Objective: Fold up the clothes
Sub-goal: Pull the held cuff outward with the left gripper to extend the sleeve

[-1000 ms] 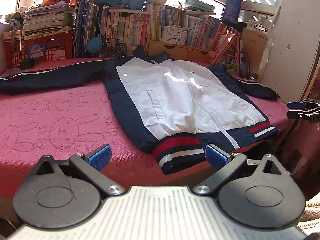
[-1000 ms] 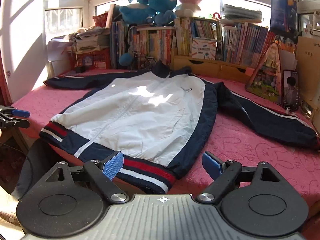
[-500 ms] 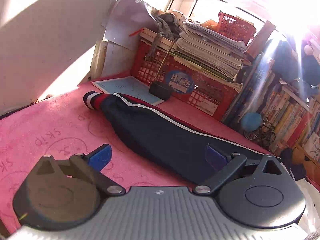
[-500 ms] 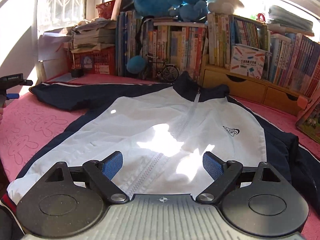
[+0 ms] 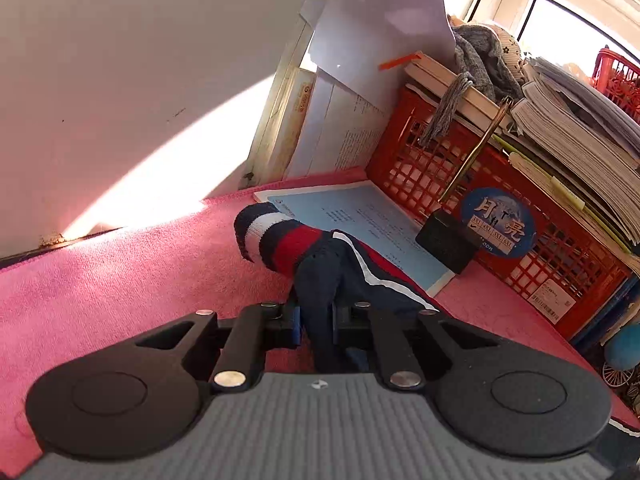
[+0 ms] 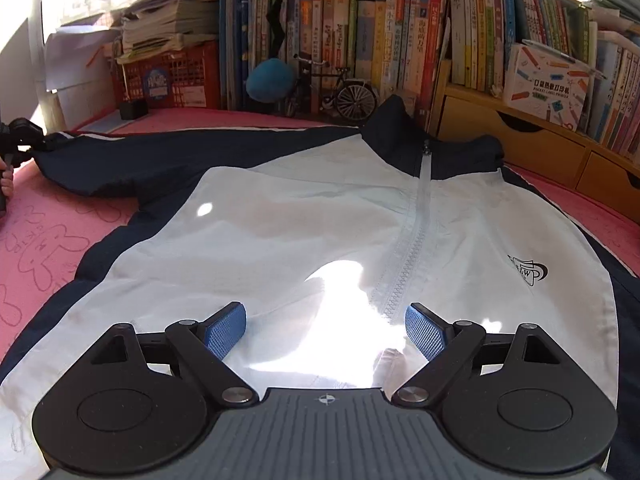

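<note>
Jaws: left gripper (image 5: 316,322) now clamped on sleeve (image 5: 320,276) | right gripper (image 6: 325,330) still apart over jacket (image 6: 320,216)

Each gripper is built alike. The left gripper (image 5: 316,322) has a grey body with fine lengthwise ribs and a small compass-like mark at its front edge, flanked by two round matte-black housings, each with a shallow circular recess. Black link arms run forward from silver round-headed pivot screws, and smaller silver screws sit at the outer joints; a triangular cut-out shows in the left link. A sliver of blue pad shows on the inner face of one finger. The right gripper (image 6: 325,330) has the same ribbed grey body, compass mark, black discs and silver screws, with triangular openings in both outer links and blue pads (image 6: 224,330) textured with a fine mesh pattern.
</note>
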Tool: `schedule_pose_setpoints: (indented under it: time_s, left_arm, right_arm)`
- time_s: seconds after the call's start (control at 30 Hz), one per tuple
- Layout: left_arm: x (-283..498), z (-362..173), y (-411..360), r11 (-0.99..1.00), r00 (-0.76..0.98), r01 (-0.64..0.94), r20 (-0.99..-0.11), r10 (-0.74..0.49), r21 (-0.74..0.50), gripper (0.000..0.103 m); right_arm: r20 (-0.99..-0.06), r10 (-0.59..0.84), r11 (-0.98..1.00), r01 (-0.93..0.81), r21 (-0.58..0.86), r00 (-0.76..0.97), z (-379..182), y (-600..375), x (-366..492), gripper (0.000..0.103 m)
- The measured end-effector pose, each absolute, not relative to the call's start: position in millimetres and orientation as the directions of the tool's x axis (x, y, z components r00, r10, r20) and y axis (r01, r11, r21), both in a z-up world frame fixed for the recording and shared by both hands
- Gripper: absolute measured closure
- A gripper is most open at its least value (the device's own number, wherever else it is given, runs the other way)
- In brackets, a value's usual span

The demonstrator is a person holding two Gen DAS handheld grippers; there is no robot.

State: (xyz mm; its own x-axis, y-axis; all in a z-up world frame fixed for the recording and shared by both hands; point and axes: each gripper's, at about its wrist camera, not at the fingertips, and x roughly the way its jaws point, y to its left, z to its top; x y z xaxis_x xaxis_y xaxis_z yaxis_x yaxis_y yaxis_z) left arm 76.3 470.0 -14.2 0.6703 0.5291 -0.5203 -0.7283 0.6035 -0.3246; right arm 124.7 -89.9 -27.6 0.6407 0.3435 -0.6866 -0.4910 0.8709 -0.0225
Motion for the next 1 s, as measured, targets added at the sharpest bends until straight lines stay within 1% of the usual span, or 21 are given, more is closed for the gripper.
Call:
schedule_pose_setpoints:
  time_s: [0.1,0.13,0.2,0.27,0.4,0.47,0.57,0.73,0.9,1.0]
  left_arm:
    - [80,4,475,0.609,0.673,-0.732,-0.458,0.580,-0.305,0.092]
    - [81,13,476,0.612,0.670,-0.737,-0.423,0.610,-0.287,0.092]
    - [82,25,477,0.617,0.654,-0.753,-0.359,0.666,-0.228,0.092]
    - [88,28,481,0.621,0.633,-0.768,-0.339,0.696,-0.158,0.092]
    - [98,8,493,0.615,0.593,-0.783,-0.401,0.698,-0.088,0.092]
    - [101,-6,499,0.602,0.574,-0.793,-0.440,0.690,-0.090,0.092]
    - [104,-22,504,0.599,0.560,-0.797,-0.475,0.679,-0.083,0.092]
    - [107,-25,511,0.611,0.569,-0.785,-0.502,0.651,-0.098,0.091]
    - [110,-27,518,0.612,0.566,-0.783,-0.530,0.632,-0.108,0.091]
    - [110,-27,520,0.607,0.561,-0.787,-0.531,0.634,-0.107,0.091]
  right_arm:
    - [-0.687,0.371,0.857,-0.515,-0.006,0.625,-28,-69,139,0.015]
    - [-0.686,0.380,0.852,-0.523,-0.001,0.620,-28,-62,144,0.015]
    - [-0.686,0.398,0.842,-0.539,0.010,0.609,-29,-48,154,0.015]
    - [-0.685,0.416,0.832,-0.555,0.021,0.598,-29,-34,163,0.015]
    - [-0.679,0.445,0.806,-0.592,0.019,0.584,-35,-5,174,0.015]
    - [-0.680,0.456,0.794,-0.608,0.018,0.574,-38,7,177,0.015]
    - [-0.682,0.465,0.780,-0.626,0.014,0.564,-42,21,178,0.015]
    - [-0.683,0.473,0.765,-0.643,0.005,0.557,-45,33,182,0.013]
    - [-0.681,0.475,0.760,-0.650,-0.001,0.557,-49,43,184,0.007]
    - [-0.681,0.477,0.757,-0.654,-0.004,0.556,-50,48,184,0.005]
